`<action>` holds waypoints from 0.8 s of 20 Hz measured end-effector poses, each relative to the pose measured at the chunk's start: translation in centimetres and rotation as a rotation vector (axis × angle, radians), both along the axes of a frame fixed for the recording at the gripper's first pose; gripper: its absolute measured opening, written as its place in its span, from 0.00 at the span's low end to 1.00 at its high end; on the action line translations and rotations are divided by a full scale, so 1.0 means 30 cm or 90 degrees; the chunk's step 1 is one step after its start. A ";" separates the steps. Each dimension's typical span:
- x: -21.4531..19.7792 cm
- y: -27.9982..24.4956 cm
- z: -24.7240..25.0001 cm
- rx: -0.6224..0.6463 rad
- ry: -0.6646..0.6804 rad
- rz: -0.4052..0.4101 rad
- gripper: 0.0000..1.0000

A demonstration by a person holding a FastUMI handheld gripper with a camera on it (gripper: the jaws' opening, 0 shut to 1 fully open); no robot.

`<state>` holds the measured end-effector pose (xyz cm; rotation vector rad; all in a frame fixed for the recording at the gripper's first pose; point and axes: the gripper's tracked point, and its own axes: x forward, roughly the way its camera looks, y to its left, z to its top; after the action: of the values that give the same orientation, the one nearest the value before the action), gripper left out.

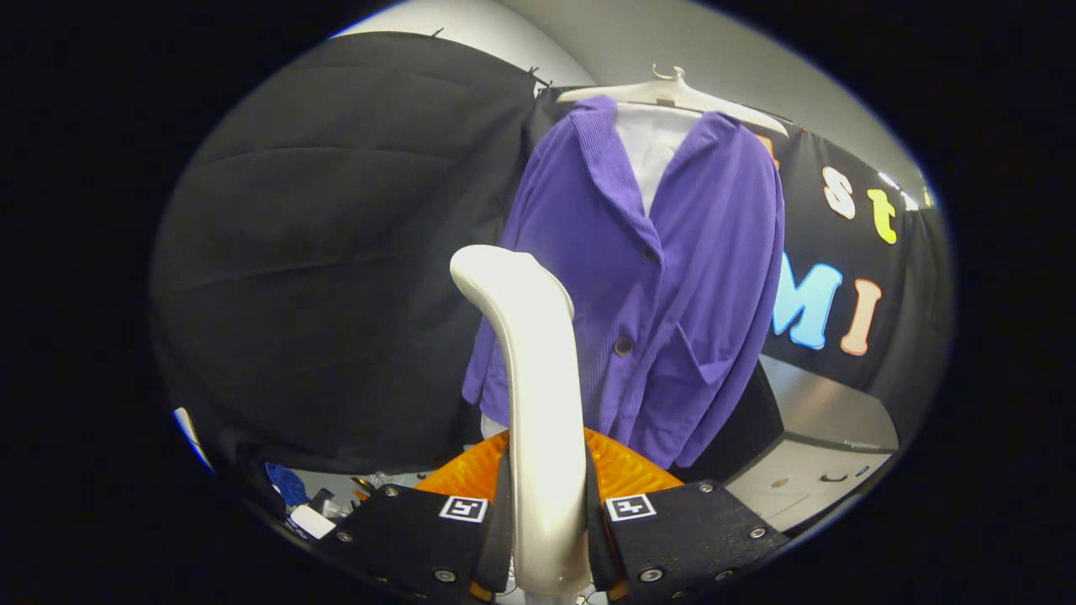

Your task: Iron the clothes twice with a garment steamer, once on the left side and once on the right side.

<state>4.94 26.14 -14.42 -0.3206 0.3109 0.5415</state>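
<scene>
1. The tool (546, 512) is pinching the white handle of the garment steamer (538, 403). One finger presses on each side of the handle, low down.

2. The steamer handle stands tall between the fingers. It goes straight up and then bends over at the top, away from us and toward the clothes.

3. The purple jacket (647, 286) hangs beyond the tool, a bit to the right of the steamer's top. It hangs long-ways, up and down, on a white hanger (672, 92). There is a white shirt (651, 143) under it at the neck.

4. The steamer's bent top sits in front of the left half of the jacket, about half-way up it. I cannot tell if it touches the cloth or is just near it.

5. So I think the left side is the one being done now, or about to be. The stroke would need to run up or down along the jacket's long way.

6. The right half, with the pocket, lies further to the right of the tool. The tool would have to slide that way for the second pass.

7. Something orange (626, 470) peeks up just behind the fingers. A grey cabinet (832, 437) stands beyond, low on the right.
</scene>
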 end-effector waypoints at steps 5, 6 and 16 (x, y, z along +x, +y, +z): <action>0.125 0.099 0.262 0.034 -0.118 -0.005 0.37; 0.141 0.117 0.309 0.042 -0.139 -0.009 0.37; 0.332 0.191 0.556 0.088 -0.233 -0.083 0.37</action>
<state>14.89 31.87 2.26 -0.2578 -0.0593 0.3642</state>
